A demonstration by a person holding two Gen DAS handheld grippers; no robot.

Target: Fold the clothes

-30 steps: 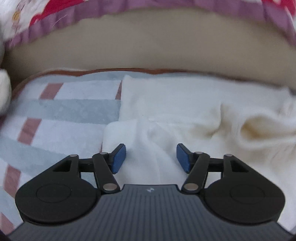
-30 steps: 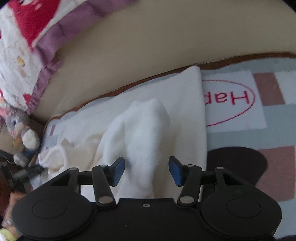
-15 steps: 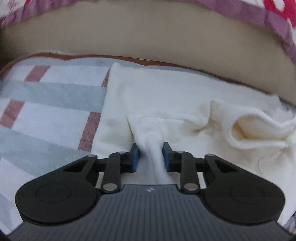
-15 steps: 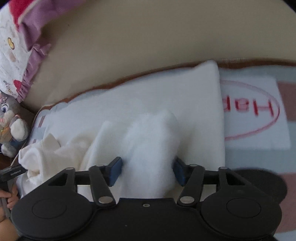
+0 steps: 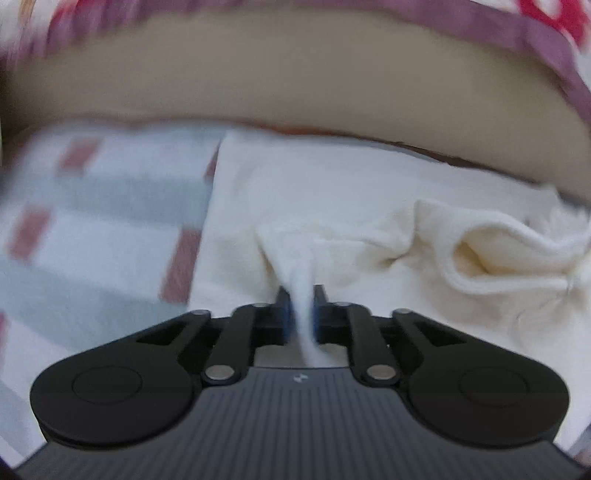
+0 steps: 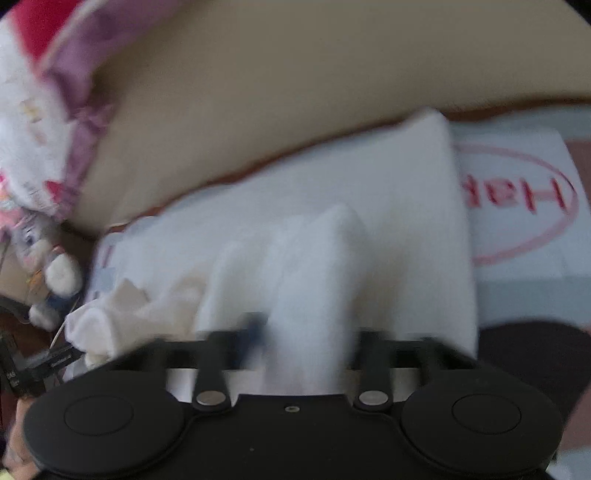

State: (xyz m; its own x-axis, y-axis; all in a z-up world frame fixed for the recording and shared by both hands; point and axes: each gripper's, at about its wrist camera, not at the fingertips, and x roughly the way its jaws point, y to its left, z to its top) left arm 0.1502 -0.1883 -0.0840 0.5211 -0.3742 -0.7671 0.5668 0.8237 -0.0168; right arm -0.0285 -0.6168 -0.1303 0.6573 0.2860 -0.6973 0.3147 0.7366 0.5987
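Observation:
A cream-white fleecy garment lies spread on a checked mat, with a bunched cuff or sleeve at its right. My left gripper is shut on a thin pinched ridge of this cloth near the garment's left edge. In the right wrist view the same garment shows a thick raised fold. My right gripper has that fold between its jaws, which are closing and press on it from both sides. That view is blurred.
The mat carries a red oval with lettering to the right of the garment. Beyond it lies a beige surface with a pink and purple blanket. A stuffed toy sits at the far left.
Both grippers stood open over the garment a second ago. The left jaws have closed onto a pinch of cloth. The right gripper moved in over the raised fold and closed around it.

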